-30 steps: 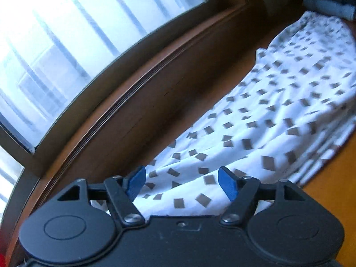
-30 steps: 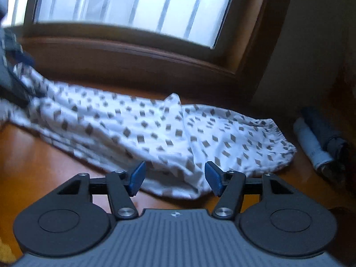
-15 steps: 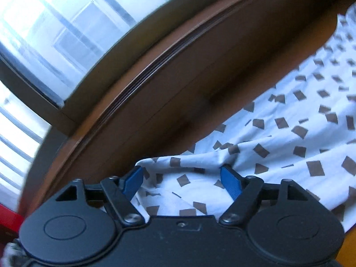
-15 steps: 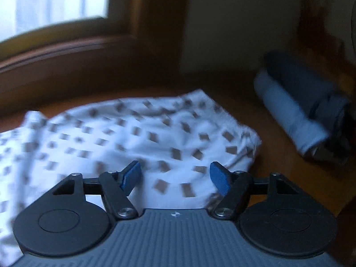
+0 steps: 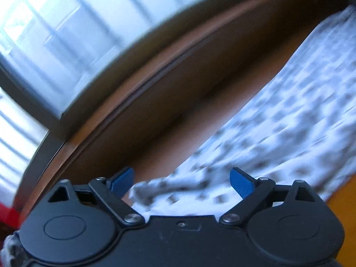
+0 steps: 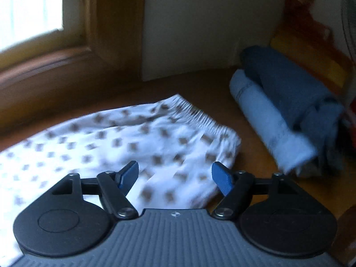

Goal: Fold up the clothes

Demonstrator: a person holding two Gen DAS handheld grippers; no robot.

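As both grippers' jaws have just been opening, the left gripper [image 5: 181, 179] and right gripper [image 6: 174, 175] stand spread and empty over the patterned garment [image 6: 124, 142] lying on the desk [image 6: 251, 162] — ready to grasp, no fold begun.

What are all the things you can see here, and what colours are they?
patterned garment: one, white with small brown squares, spread on the wooden surface, gathered waistband towards the rolls
rolled clothes: about three, light blue and dark blue, right of the garment by the wall
wooden surface: one, orange-brown, under everything
window: one, bright, brown wooden frame, behind the garment
left gripper: one, black with blue fingers, just opened wider, nothing pressed, over the garment's end
right gripper: one, black, blue fingers, open, above the waistband end
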